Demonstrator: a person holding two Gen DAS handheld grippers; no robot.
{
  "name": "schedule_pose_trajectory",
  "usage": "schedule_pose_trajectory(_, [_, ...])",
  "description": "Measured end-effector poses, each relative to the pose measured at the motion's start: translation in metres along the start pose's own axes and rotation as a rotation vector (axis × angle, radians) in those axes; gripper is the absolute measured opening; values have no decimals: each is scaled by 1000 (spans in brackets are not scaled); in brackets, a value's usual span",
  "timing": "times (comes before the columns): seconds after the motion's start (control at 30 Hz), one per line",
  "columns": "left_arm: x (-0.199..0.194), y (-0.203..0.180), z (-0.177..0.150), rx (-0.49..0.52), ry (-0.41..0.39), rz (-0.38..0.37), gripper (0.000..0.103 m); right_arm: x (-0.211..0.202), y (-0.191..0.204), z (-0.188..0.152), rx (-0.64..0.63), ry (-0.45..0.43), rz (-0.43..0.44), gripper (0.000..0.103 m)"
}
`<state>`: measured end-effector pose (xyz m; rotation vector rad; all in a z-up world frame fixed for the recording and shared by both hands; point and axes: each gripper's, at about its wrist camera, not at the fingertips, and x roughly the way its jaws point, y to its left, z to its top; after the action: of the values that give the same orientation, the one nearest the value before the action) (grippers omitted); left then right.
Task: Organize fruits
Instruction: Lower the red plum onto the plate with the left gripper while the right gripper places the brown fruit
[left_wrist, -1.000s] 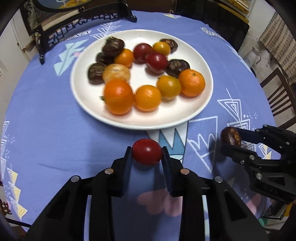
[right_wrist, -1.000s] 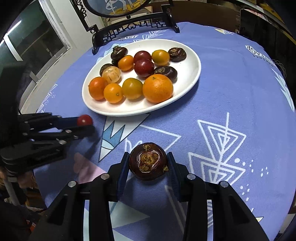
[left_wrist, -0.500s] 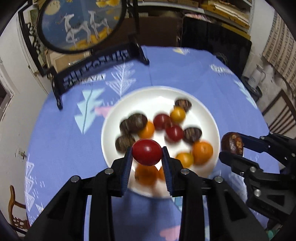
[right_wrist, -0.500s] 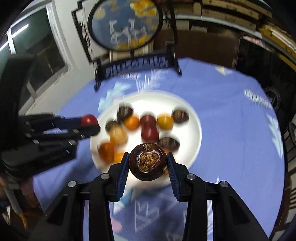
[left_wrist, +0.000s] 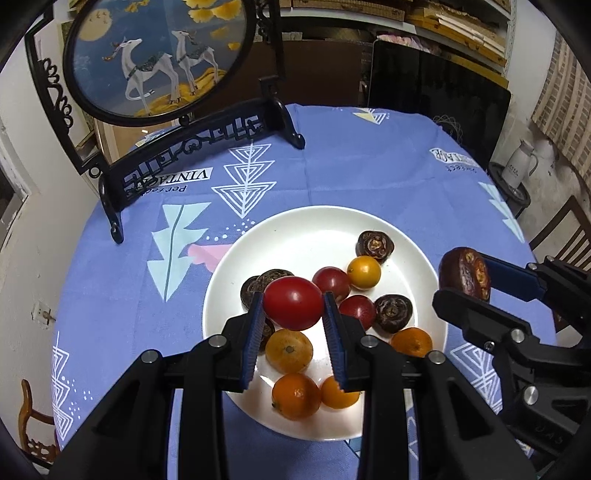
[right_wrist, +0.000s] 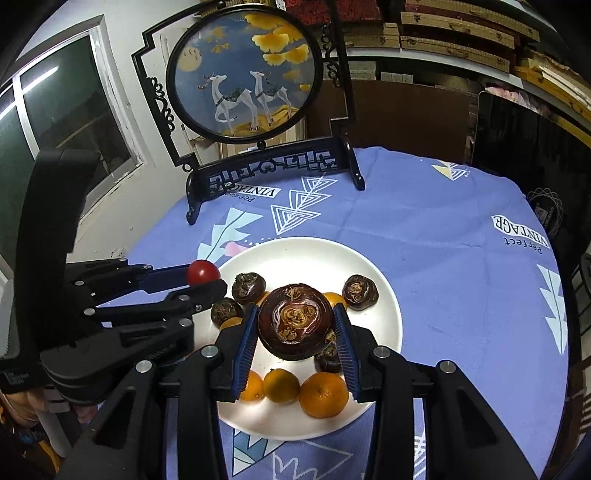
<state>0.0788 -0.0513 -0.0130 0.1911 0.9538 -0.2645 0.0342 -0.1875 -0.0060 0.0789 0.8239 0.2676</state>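
Note:
My left gripper (left_wrist: 293, 304) is shut on a red tomato (left_wrist: 293, 302), held in the air above the white plate (left_wrist: 317, 229). My right gripper (right_wrist: 295, 325) is shut on a dark brown water chestnut (right_wrist: 295, 320), also above the plate (right_wrist: 384, 295). Each gripper shows in the other's view: the right gripper (left_wrist: 466, 282) with its water chestnut (left_wrist: 464, 277) at the plate's right edge, the left gripper (right_wrist: 204, 277) with the tomato (right_wrist: 202, 272) at its left edge. On the plate lie several oranges (left_wrist: 295, 396), red tomatoes (left_wrist: 331, 283), a yellow tomato (left_wrist: 364, 272) and dark water chestnuts (left_wrist: 376, 245).
A round table with a blue patterned cloth (left_wrist: 332, 177) carries the plate. A black-framed round deer screen (left_wrist: 159, 55) stands on its stand at the far edge. Wooden chairs (left_wrist: 565, 236) and a white jug (left_wrist: 519, 166) are beside the table to the right.
Both grippers have risen and drawn back with their fruits still gripped. The plate now looks smaller and lower, and the deer screen has come into view.

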Motion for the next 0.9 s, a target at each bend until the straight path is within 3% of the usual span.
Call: schedule_pose_trajectory(0.9, [42, 5, 14, 1, 49, 48, 31, 54, -17, 13, 34, 70, 11, 41])
